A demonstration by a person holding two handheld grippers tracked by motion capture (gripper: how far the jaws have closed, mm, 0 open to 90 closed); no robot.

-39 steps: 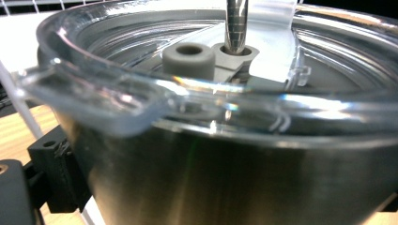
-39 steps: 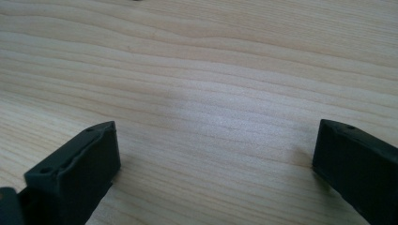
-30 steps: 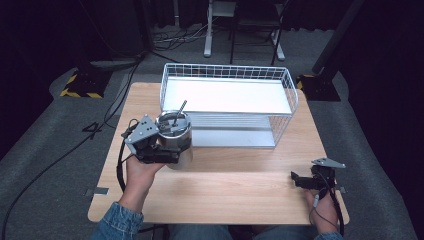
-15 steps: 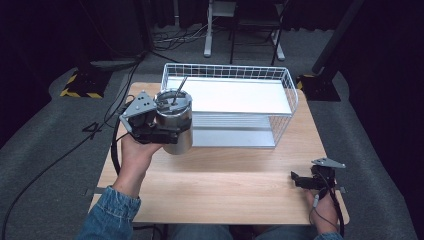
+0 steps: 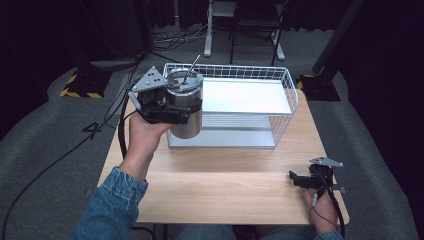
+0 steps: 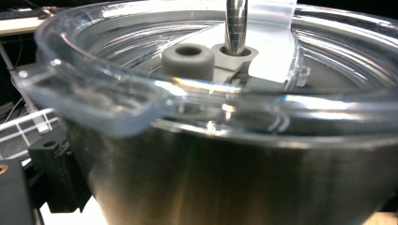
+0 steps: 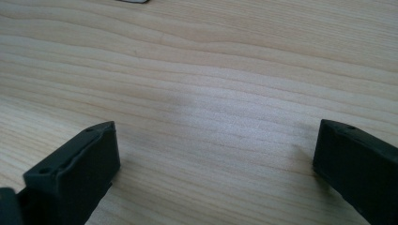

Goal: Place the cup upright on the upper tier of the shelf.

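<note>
High view: left tongs [image 5: 172,114] clamped on one steel tumbler [image 5: 185,117] with clear lid and metal straw [image 5: 190,67], held above the white wire basket's [image 5: 280,107] near-left corner; likely mid-carry, lowering inside next. Left gripper view: lid rim [image 6: 141,101] close up. Right gripper view: right tongs [image 7: 213,164] apart, empty, over wooden tabletop [image 7: 211,70].

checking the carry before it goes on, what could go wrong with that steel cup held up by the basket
1. The steel tumbler hangs off the table in the left gripper, beside the wire basket; its base could catch the basket's rim.
2. The metal straw sticks up through the clear lid; tilting could shift it.
3. The grip is side-on, so the smooth wall might slip.
</note>
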